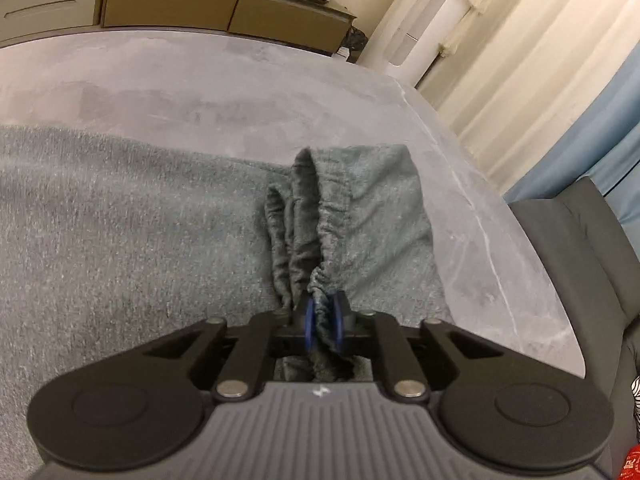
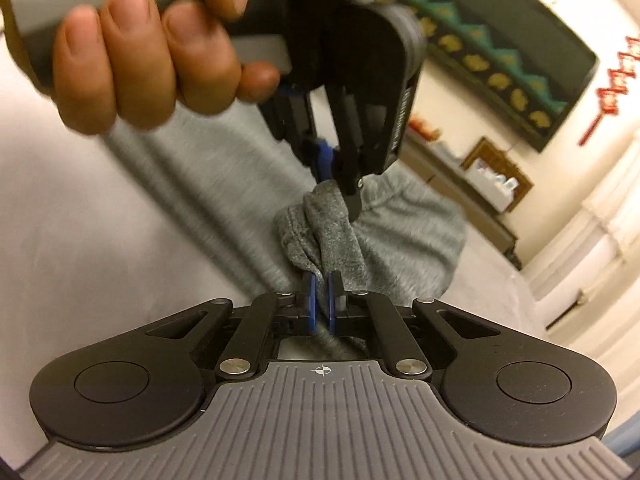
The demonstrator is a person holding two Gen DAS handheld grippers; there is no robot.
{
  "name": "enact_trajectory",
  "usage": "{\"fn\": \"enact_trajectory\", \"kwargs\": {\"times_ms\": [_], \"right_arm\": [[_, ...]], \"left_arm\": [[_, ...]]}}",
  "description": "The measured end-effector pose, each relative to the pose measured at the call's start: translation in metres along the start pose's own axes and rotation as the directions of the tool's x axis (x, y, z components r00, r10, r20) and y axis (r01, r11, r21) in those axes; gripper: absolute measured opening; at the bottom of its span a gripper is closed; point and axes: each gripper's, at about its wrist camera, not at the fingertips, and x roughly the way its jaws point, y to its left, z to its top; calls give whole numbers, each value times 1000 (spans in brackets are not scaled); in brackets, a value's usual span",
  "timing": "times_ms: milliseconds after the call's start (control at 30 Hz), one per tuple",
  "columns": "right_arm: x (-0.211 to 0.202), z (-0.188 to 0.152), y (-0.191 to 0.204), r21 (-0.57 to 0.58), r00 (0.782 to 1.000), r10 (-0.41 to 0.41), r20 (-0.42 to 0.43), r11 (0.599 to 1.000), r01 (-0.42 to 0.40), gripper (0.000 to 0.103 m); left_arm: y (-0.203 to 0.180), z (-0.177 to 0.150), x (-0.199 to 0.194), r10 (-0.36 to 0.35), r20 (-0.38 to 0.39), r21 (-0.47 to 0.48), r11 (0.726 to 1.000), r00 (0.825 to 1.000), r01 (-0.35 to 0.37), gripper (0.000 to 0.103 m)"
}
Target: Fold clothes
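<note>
Grey table (image 1: 480,184) is carrying the grey garment (image 1: 120,220), left gripper (image 1: 323,322) pinching its bunched elastic hem, right gripper (image 2: 322,304) clamping cloth at 6 o'clock; thin bites are risking slip, dropping the raised edge.

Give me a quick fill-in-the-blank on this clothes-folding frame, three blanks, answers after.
1. The left tongs are shut on the grey garment's elastic ____.
2. The right tongs grip a bunched fold of the same ____ fabric.
3. The garment lies on a grey ____.

Missing words: waistband; grey; table
</note>
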Motion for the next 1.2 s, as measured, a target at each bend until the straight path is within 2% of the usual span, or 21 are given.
{"fn": "enact_trajectory", "kwargs": {"times_ms": [133,167,233,367,433,500,567,600,633,700,800,867,900,967,1000,1033,1067,1100,1200], "right_arm": [[-5,1,-7,32,1000,17,5,999,-18,3],[-7,2,-9,43,1000,23,8,999,-23,3],[-9,2,-12,54,999,31,10,998,-32,3],[-7,-2,-14,49,999,41,13,998,-41,2],[-9,-2,-21,95,998,45,37,994,-48,2],[-11,-3,-28,140,997,48,62,989,-56,2],[-12,-4,-35,184,995,49,87,981,-65,6],[-13,-4,-39,206,994,50,100,976,-69,16],[-14,-4,-43,228,992,50,112,971,-74,34],[-16,-5,-50,271,989,49,137,959,-85,48],[2,5,-38,213,994,36,105,975,-58,53],[11,10,-28,157,995,45,89,986,-59,54],[15,11,-23,135,996,45,80,989,-55,54],[23,14,-18,100,998,35,50,994,-39,44],[25,15,-18,101,999,34,40,994,-38,30],[27,16,-20,113,999,37,35,993,-41,22],[26,15,-21,124,998,44,35,991,-48,21],[23,14,-23,135,998,52,40,989,-57,13],[16,11,-28,168,996,77,53,982,-85,10]], "left_arm": [[-5,9,-5,25,40,9,1000,999,-26,37],[-8,12,-11,23,66,13,1000,998,-24,41],[-14,21,-20,27,127,26,999,992,-31,56],[-39,42,-19,3,185,110,994,983,-24,56],[-50,48,-5,-11,167,173,985,986,-18,56],[-51,52,22,68,111,199,976,991,-90,55],[-43,52,45,152,44,183,970,987,-158,45],[-36,48,51,172,20,162,971,985,-173,44],[-30,45,53,176,11,147,974,984,-175,44],[-26,39,52,168,-1,130,977,986,-166,45],[-25,41,50,178,-2,121,977,984,-177,47],[-24,41,37,153,25,98,983,988,-155,46],[-24,41,30,138,44,87,986,989,-142,46],[-23,43,20,126,68,74,989,990,-131,46],[-23,43,18,128,68,72,989,989,-133,46],[-23,43,16,130,68,70,988,989,-135,46],[-23,43,15,132,70,68,988,989,-137,46],[-24,43,12,132,79,69,988,988,-138,46],[-30,44,2,97,120,91,990,988,-108,47]]}}
